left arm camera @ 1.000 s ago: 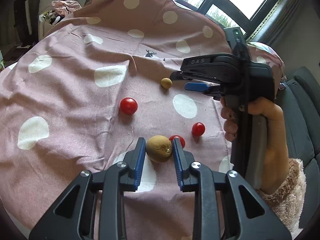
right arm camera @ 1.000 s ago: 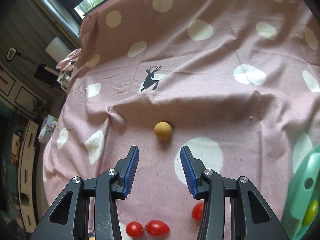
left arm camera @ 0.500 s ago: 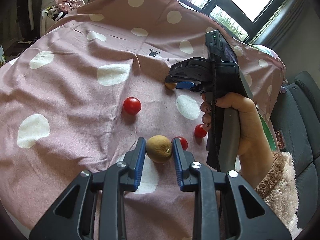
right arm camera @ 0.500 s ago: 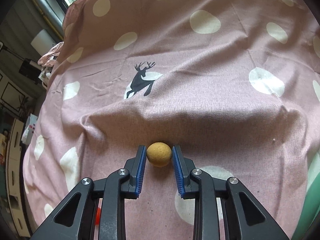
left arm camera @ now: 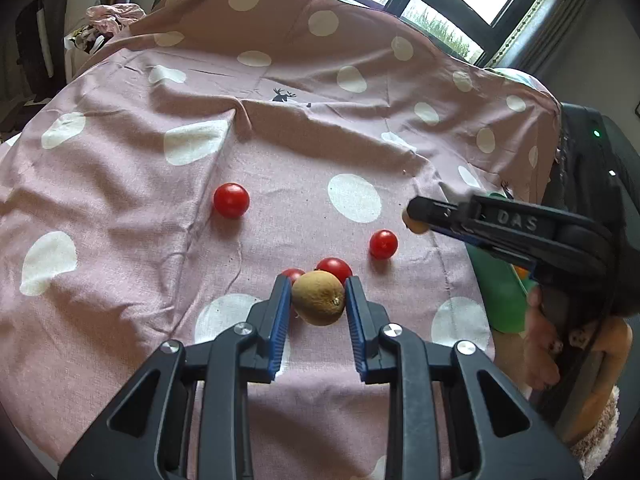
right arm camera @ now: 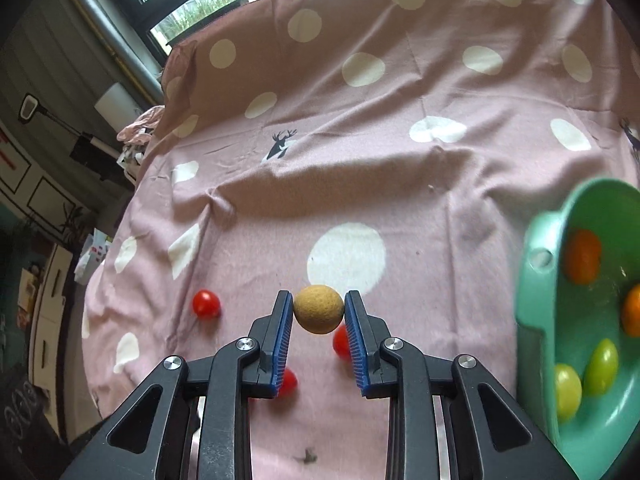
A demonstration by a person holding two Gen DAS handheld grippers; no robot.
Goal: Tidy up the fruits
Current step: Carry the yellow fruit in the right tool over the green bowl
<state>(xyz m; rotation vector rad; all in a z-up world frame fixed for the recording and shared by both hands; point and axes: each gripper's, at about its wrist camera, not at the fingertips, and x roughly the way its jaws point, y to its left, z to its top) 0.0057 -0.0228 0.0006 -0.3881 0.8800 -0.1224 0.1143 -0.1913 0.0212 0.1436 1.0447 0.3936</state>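
Both tools clamped on fruit

Raised letters "DAS" on the right claw [left arm camera: 416,216], black finger side.

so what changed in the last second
The right gripper closed its fingers on the small tan fruit and carried it off the cloth toward the green bowl. The left gripper kept its hold on the kiwi; the tomatoes stayed put.

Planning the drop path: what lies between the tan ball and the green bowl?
Right wrist view: only bare dotted cloth between the tan ball and green bowl.
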